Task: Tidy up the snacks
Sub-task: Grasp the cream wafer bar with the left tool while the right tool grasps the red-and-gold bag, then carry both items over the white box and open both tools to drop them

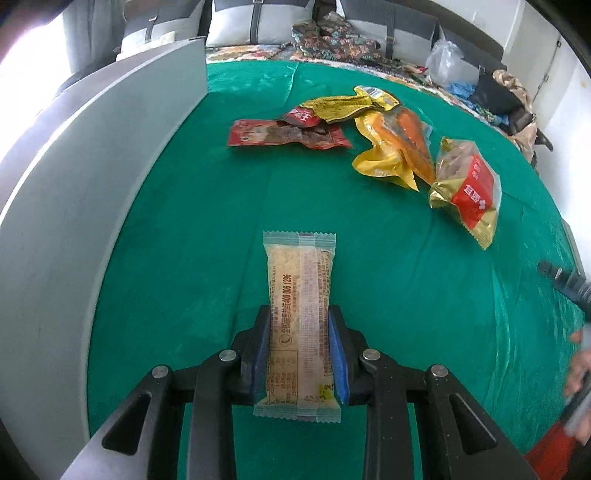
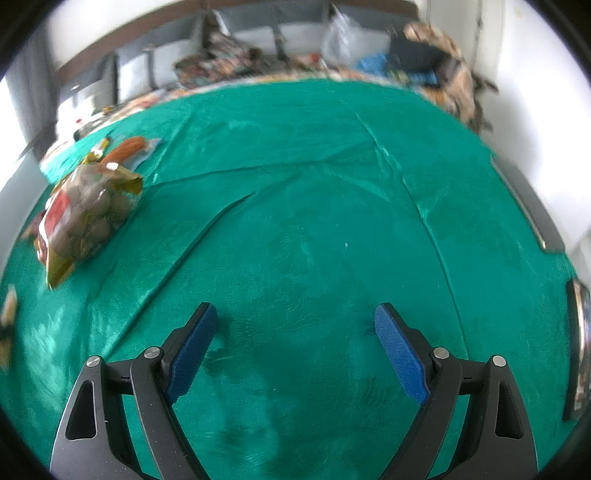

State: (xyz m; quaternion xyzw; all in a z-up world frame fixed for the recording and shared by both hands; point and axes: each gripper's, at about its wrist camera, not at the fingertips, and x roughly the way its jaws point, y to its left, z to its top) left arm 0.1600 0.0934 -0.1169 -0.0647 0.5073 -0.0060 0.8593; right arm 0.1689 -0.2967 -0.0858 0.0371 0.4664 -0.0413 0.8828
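So the left gripper (image 1: 299, 332) is clamped on a long pale wrapped snack bar (image 1: 300, 321), blue pads (image 1: 339, 363) pressing both long sides of the wrapper. The bar points straight away from the camera, its far crimped end sticking out well past the fingertips and its near end hanging back between the fingers. It sits over the green tablecloth (image 1: 207, 240); can't tell if it's lifted clear or brushing the cloth.

Left of that there's a tall grey panel (image 1: 92, 177) curving along the cloth's left edge, looks like the wall of a bin or box but I can't say for sure.

The rest of the snacks are far and to the right: a red jerky-looking packet (image 1: 284, 134) lying flat, a yellow-green crumpled packet (image 1: 347, 105) overlapping its far right corner, then a yellow pack with orange sausages (image 1: 399, 147) just right of those, and nearest on the right a gold and red bag (image 1: 467, 188) touching the sausage pack. At the far right edge of the left view you can see a hand (image 1: 580, 365) and a bit of black tool.

The right gripper (image 2: 295, 347) has its fingers spread wide with nothing between them, just bare green cloth underneath. From its view the gold and red bag (image 2: 83, 218) is off to the far left, with the sausage pack (image 2: 125, 149) beyond it. Behind the table there's grey cushions (image 1: 258, 26) and a patterned blanket pile (image 1: 332, 37), pretty blurry in the right view
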